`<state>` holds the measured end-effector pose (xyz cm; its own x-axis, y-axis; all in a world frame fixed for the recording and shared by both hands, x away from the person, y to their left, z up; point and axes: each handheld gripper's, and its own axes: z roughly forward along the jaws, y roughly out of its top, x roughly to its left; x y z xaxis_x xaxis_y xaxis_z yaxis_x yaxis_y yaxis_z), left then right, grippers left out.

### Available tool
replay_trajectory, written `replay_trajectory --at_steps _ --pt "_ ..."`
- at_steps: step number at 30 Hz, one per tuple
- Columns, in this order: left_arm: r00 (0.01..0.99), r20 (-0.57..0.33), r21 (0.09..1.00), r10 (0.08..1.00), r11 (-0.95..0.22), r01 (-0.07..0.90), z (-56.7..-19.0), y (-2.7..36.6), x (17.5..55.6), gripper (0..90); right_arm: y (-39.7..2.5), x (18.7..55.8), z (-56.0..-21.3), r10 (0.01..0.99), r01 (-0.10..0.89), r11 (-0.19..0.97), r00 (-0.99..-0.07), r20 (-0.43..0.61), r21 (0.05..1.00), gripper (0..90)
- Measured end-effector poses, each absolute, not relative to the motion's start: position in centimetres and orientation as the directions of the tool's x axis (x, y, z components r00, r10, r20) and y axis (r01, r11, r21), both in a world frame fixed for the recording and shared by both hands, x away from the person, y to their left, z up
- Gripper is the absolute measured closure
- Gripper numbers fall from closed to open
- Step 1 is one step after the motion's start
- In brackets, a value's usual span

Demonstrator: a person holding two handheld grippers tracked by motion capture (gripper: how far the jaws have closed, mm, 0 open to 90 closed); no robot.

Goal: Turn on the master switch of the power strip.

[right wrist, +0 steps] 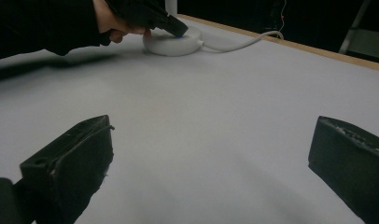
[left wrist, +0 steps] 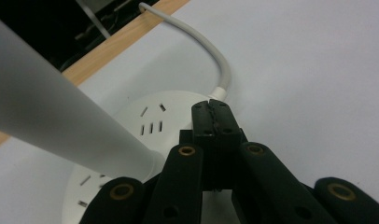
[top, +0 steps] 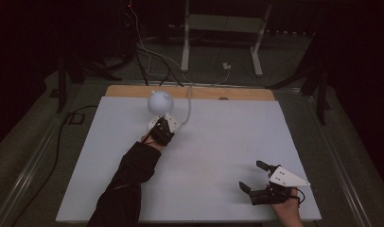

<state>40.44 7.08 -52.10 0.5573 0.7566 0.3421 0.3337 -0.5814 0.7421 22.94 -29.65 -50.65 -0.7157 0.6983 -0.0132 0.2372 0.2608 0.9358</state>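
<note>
While the right gripper [top: 254, 182] rests idle near the table's near right corner with its jaws wide apart and nothing between them, the left gripper [left wrist: 212, 109] is at work on the lamp base [left wrist: 131, 126]. The base is a round white disc with slot-shaped openings, sitting on the white tabletop [top: 218, 142] toward the far left-centre, just short of the bare wooden edge [top: 133, 91]. A white stem [left wrist: 52, 121] rises from it to a rounded white lamp head [top: 160, 101]. A white cable [left wrist: 215, 60] leaves the base and runs off over the far edge.

Left jaws are closed together, tips meeting on the top of the base close to where the cable enters. Nothing is gripped between them; they appear to be used as a single pointed tip.

Judgement: the step in hand looks like pressing a control on the base, probably the switch. Lamp head shows no clear glow in the high view; state uncertain.

Next move calls for a short, straight downward push, then a clean lift without dragging the base or snagging the cable.
</note>
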Motion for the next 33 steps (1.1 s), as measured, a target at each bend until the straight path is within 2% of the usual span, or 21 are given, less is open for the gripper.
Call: replay_trajectory --at_steps 2,3,5,6,14,20,33 --pt "0.556 0.333 0.748 0.762 -0.572 0.337 -52.2 7.1 40.4 90.0 -29.7 22.9 -50.6 0.698 0.237 0.26 -0.716 -0.013 0.936 0.0" --pt "0.551 0.36 0.741 0.753 -0.59 0.322 -52.3 6.9 40.3 90.0 -29.6 22.9 -50.6 0.698 0.237 0.261 -0.716 -0.013 0.936 0.0" --pt "0.55 0.327 0.753 0.769 -0.563 0.34 -52.3 7.0 40.4 90.0 -29.6 22.9 -50.6 0.697 0.236 0.26 -0.717 -0.013 0.936 0.0" --pt "0.556 0.35 0.741 0.754 -0.586 0.328 -52.3 7.0 40.3 90.0 -29.6 22.9 -50.6 0.698 0.235 0.261 -0.716 -0.015 0.936 0.0" --pt "0.558 0.355 0.734 0.75 -0.593 0.33 -52.2 6.9 40.4 90.0 -29.6 22.9 -50.6 0.697 0.237 0.261 -0.717 -0.013 0.936 0.0" --pt "0.564 0.307 0.773 0.767 -0.547 0.322 -51.5 7.4 40.6 90.0 -29.7 23.0 -50.7 0.7 0.244 0.256 -0.714 -0.006 0.935 0.0" --pt "0.608 0.242 0.785 0.756 -0.521 0.336 -50.1 7.4 39.6 90.0 -29.8 23.0 -50.6 0.701 0.239 0.251 -0.713 -0.006 0.938 0.0"
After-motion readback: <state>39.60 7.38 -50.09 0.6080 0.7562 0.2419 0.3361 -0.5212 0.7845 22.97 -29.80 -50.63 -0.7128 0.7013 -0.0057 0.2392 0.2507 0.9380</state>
